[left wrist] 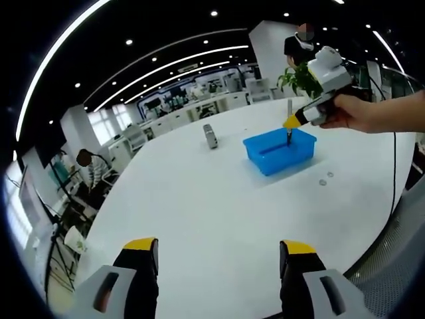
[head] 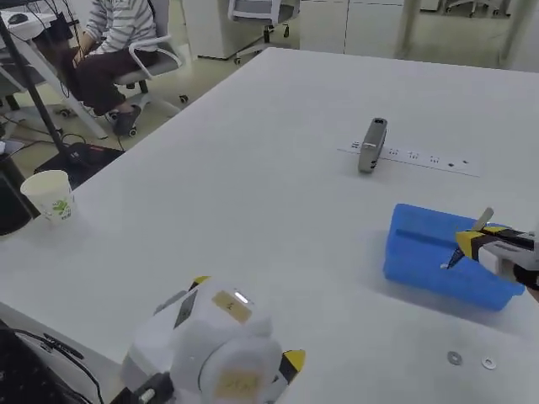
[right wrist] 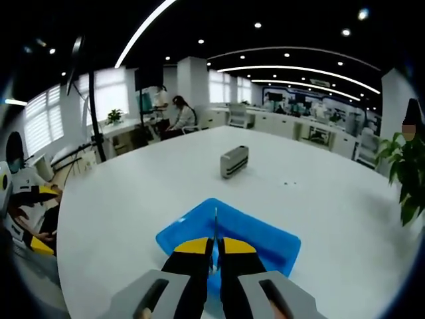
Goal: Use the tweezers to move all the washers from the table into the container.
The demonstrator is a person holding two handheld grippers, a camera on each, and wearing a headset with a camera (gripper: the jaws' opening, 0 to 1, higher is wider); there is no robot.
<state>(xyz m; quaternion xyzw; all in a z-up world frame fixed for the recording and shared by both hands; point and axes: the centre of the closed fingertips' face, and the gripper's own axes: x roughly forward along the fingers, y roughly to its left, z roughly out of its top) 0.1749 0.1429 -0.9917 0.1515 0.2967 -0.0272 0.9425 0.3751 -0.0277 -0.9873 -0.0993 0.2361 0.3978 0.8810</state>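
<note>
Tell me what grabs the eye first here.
The blue container stands out on the white table, with the right gripper holding tweezers tip-down over it. Two washers lie on the table beside the container, and the left gripper hovers open above the table's near edge.

Right gripper [head: 468, 245]: cut off by head view's right edge, body mostly out of frame. Tweezers [right wrist: 215, 234]: handle hidden btw the pressed-together jaws; tips too thin to tell if they hold anything. Blue container [head: 438, 282]: near wall hides part of its floor, contents can't tell. Two washers [head: 455, 358] on table [head: 253, 210]: tiny, mere specks in left gripper view. Left gripper [head: 246, 324]: blurred, cut by bottom edge. Print on white strip [head: 421, 157]: too small to read.
</note>
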